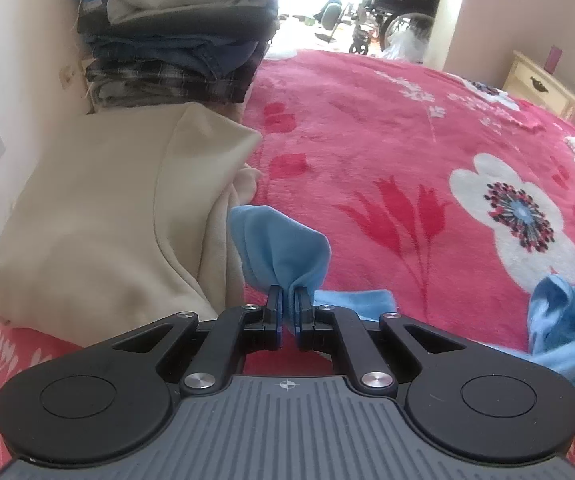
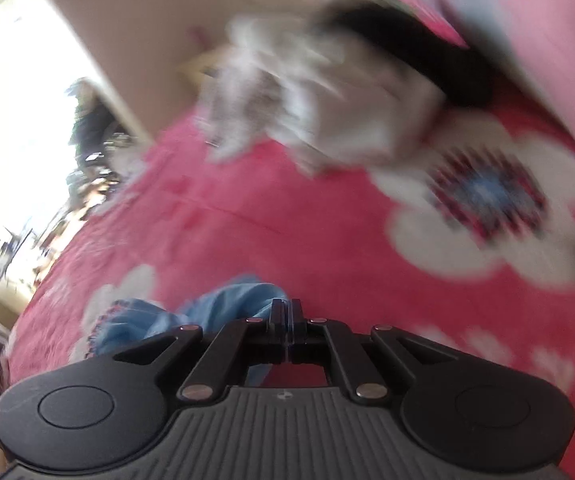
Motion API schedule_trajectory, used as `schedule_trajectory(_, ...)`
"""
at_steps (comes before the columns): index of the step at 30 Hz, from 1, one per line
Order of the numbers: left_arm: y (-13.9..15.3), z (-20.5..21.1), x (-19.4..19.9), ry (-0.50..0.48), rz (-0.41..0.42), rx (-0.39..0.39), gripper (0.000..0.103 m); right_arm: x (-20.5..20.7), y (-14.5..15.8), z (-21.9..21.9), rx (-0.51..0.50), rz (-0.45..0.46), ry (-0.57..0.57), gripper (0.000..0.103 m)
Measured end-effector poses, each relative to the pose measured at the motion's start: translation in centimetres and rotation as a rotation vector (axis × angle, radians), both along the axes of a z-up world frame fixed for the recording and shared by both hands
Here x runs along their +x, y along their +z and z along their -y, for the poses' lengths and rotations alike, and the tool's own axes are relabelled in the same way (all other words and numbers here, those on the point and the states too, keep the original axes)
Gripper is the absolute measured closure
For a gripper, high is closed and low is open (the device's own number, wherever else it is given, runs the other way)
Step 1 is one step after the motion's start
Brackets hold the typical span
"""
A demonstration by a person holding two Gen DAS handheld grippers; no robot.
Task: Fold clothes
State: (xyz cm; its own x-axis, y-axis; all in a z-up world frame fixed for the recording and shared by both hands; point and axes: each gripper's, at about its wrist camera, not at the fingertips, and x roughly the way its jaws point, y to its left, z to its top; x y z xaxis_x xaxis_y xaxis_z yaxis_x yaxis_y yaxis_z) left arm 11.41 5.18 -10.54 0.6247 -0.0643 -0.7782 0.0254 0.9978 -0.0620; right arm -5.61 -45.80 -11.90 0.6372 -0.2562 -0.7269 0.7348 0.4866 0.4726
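Observation:
A light blue garment [image 1: 283, 248] lies on the pink floral blanket [image 1: 367, 128]. My left gripper [image 1: 287, 294] is shut on a bunched edge of it, and the cloth stands up in folds above the fingertips. Another part of the garment [image 1: 567, 320] rises in a bunch at the right edge. The right wrist view is blurred. In it my right gripper [image 2: 286, 308] has its jaws together, and the blue garment [image 2: 223, 304] comes out from the fingertips toward the left, so a thin edge seems pinched.
A folded cream garment [image 1: 99, 232] lies left of the blue one by the wall, with a stack of folded clothes [image 1: 183, 40] behind it. A loose pile of white-grey clothes [image 2: 307, 92] and a black garment [image 2: 427, 48] lie further along the bed. A nightstand [image 1: 539, 88] stands beside it.

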Motion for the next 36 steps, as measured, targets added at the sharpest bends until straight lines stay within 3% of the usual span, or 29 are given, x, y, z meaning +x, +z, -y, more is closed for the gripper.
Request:
schedule_trajectory(4, 0.1, 0.6, -0.4, -0.031, -0.015, 0.009, 0.099, -2.6, -1.8, 1.4, 0.148, -0.058, -0.038, 0.097)
schedule_trajectory(10, 0.1, 0.8, -1.7, -0.064, -0.040, 0.035, 0.099, -5.0, 2.2, 1.4, 0.055, 0.042, -0.013, 0.088)
schedule_trajectory(15, -0.2, 0.5, -2.8, -0.075, -0.091, 0.028, 0.099, 0.1, 5.3, -3.4, -0.063, 0.073, 0.291, 0.073)
schedule_trajectory(20, 0.2, 0.3, -3.8, -0.105, -0.130, 0.039, 0.098, 7.4, 4.4, -10.9, 0.004, 0.081, 0.597, 0.073)
schedule_trajectory(25, 1.3, 0.0, -4.8, -0.121, -0.138, 0.022, 0.097, 12.6, 1.7, -18.9, 0.052, 0.030, 0.873, 0.074)
schedule_trajectory(28, 1.8, -0.2, -5.3, -0.138, -0.147, 0.008, 0.096, 12.7, -0.5, -22.7, 0.024, -0.078, 0.956, 0.074)
schedule_trajectory(30, 2.2, -0.4, -5.5, -0.143, -0.152, 0.008, 0.087, 12.1, -1.8, -23.9, 0.004, -0.139, 0.986, 0.074)
schedule_trajectory(33, 2.9, -1.1, -5.9, -0.130, -0.148, 0.019, 0.074, 10.1, -2.3, -24.1, 0.003, -0.163, 1.003, 0.074)
schedule_trajectory(36, 3.9, -2.2, -6.4, -0.107, -0.128, 0.005, 0.071, 9.5, -2.3, -23.7, 0.028, -0.168, 0.993, 0.074)
